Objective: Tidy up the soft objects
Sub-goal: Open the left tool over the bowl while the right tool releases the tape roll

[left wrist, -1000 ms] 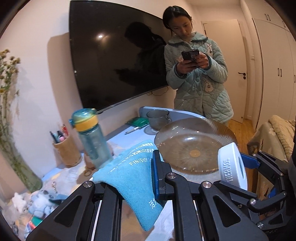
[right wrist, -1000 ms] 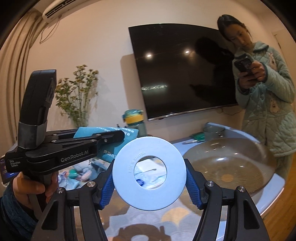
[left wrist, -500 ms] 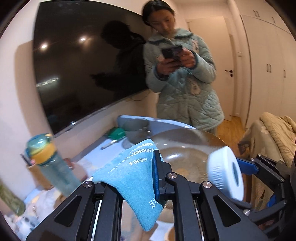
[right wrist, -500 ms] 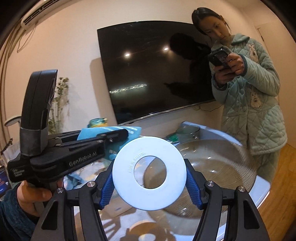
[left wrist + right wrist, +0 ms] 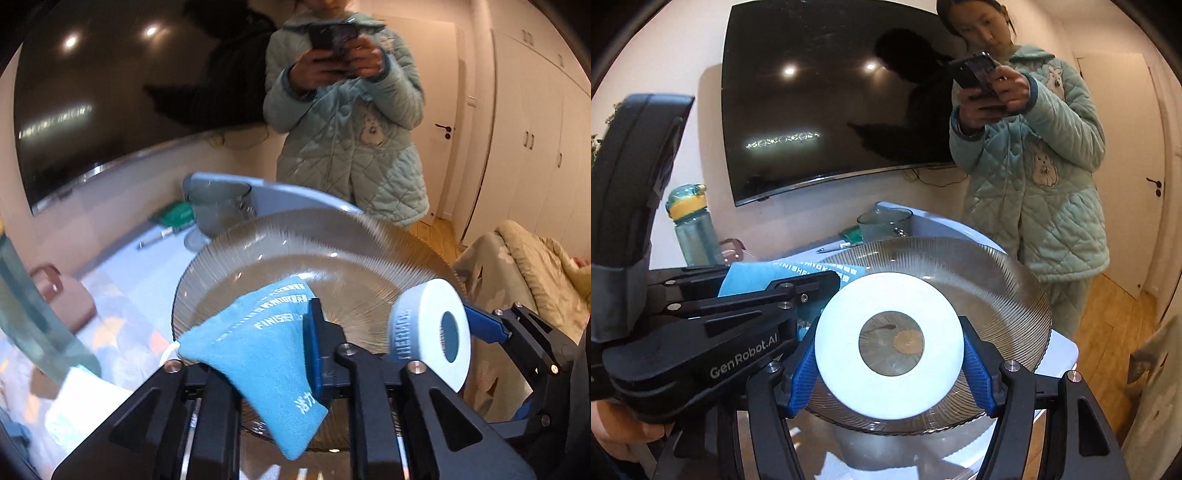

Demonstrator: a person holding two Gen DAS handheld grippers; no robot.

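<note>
The landmark here is the ribbed glass plate (image 5: 1008,280), and both carried things hang over it. The left gripper (image 5: 258,354) has its jaws closed on a folded blue cloth (image 5: 258,343), which is pinched near its middle; one pointed end reaches forward and up over the plate's near half, the other droops down toward the plate's near rim, so the cloth's long axis runs roughly along the fingers, toward the plate's centre. The right gripper (image 5: 888,363) has its jaws clamped edge-on across a white ring (image 5: 849,343), which is held upright facing the camera; the plate's amber centre shows through the ring's hole, so the ring sits directly in line with the plate's middle. From the left wrist view the ring (image 5: 430,334) lies to the right of the cloth, above the plate's right side, close beside it but apparently not touching. The cloth looks slightly nearer the plate's surface than the ring, though the fisheye and motion blur make heights above the glass hard to judge. Likely both simply need lowering and releasing; the left hand seems better placed to go first.
</note>
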